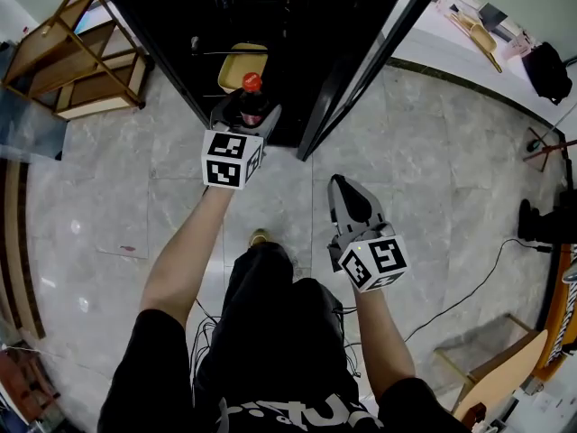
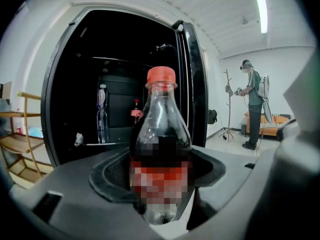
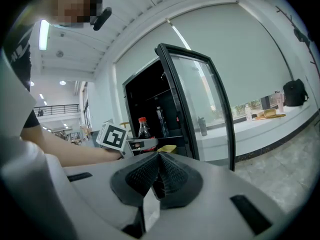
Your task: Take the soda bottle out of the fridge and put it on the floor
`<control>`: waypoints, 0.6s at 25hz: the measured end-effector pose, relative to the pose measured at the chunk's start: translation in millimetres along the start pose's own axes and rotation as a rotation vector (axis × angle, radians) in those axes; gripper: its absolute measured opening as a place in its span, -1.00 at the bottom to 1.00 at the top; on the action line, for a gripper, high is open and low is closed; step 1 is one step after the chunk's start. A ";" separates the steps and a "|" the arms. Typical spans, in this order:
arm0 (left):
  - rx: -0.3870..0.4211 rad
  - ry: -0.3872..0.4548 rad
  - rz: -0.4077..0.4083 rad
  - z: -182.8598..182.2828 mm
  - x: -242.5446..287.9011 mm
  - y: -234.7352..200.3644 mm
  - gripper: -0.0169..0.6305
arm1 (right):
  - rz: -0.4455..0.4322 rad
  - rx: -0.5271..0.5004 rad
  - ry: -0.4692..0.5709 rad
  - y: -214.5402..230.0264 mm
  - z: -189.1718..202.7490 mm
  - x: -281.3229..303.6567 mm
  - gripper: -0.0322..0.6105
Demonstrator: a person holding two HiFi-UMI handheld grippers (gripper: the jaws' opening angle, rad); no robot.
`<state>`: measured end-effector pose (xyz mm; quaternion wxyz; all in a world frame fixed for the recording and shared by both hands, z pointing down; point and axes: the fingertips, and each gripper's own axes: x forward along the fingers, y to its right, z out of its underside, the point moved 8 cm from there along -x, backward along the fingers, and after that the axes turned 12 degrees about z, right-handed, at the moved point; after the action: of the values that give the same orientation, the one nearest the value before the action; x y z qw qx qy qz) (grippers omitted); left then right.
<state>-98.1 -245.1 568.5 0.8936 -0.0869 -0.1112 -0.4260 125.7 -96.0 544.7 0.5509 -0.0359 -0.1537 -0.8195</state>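
A soda bottle (image 2: 161,149) with a red cap and dark drink stands upright between the jaws of my left gripper (image 2: 160,176), which is shut on its body. In the head view the soda bottle (image 1: 251,100) and left gripper (image 1: 243,115) hang just outside the open black fridge (image 1: 225,16), above the grey floor tiles. My right gripper (image 1: 347,197) is lower right, shut and empty, its pads (image 3: 159,176) pressed together. From the right gripper view the held bottle (image 3: 143,129) shows in front of the fridge shelves.
The fridge's glass door (image 1: 370,61) stands open to the right of the left gripper. Inside are a water bottle (image 2: 102,111), another soda bottle (image 2: 135,111) and a yellow tray (image 1: 236,66). A wooden shelf unit (image 1: 77,52) stands left. A person (image 2: 254,104) stands far off.
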 end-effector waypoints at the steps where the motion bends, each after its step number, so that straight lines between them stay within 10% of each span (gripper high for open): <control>1: 0.000 0.001 0.004 13.1 2.5 -1.3 0.01 | -0.002 -0.004 0.002 3.3 13.6 7.0 -0.83; 15: 0.008 0.039 0.069 197.0 44.0 -6.4 0.01 | -0.047 -0.077 0.058 38.5 206.5 84.8 -0.83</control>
<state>-100.7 -232.4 770.0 0.9102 -0.0791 -0.0925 -0.3960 105.0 -124.8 768.4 0.5339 -0.0296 -0.1066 -0.8383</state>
